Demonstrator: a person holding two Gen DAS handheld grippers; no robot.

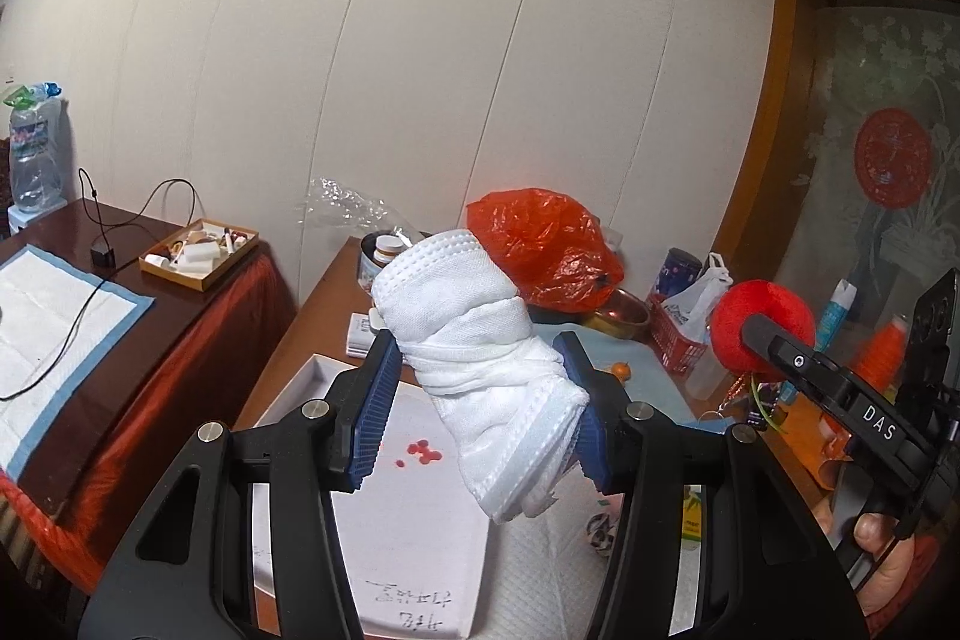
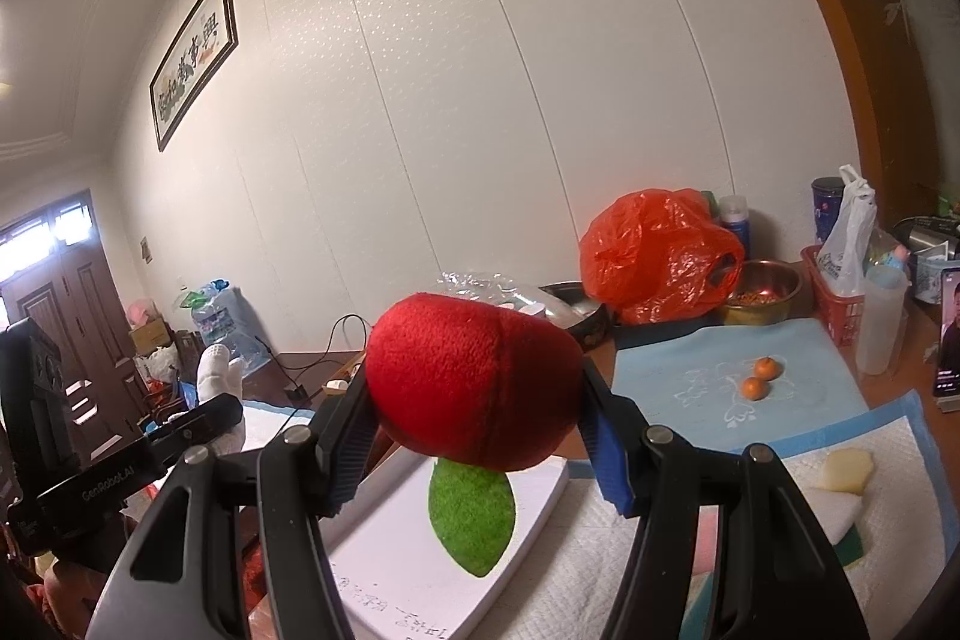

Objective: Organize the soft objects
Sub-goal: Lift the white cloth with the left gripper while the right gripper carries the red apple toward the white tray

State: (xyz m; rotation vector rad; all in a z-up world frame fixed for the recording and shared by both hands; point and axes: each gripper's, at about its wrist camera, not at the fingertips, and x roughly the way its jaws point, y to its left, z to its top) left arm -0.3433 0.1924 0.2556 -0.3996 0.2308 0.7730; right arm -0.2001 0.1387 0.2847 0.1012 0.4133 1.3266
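Between the blue pads of the left claw (image 1: 483, 403), at the centre of the left wrist view, a rolled white cloth (image 1: 480, 370) is clenched crosswise, its upper end leaning toward the upper left and its loose hemmed end hanging toward the bottom of the frame. It hangs above a shallow white box (image 1: 414, 538) with handwriting and small red spots on its floor. At the centre of the right wrist view the right claw (image 2: 477, 418) is clamped on a red plush fruit (image 2: 474, 388), whose green felt leaf (image 2: 471, 520) dangles below it over the same box. Both soft things are in the air, neither yet set down.

The risks, as I judge them, come from the grips. The cloth is pinched near its middle only, so its layers could unroll or slide out lower end first if the claw loosens or tips. The plush is rounded and squashy; it may squirt free or roll off the box once released. The two claws work close together, and the orange plastic bag (image 2: 657, 256), metal bowl (image 2: 762, 289) and two small oranges (image 2: 761, 379) crowd the counter (image 2: 648, 340) behind, so a wide swing could knock them.
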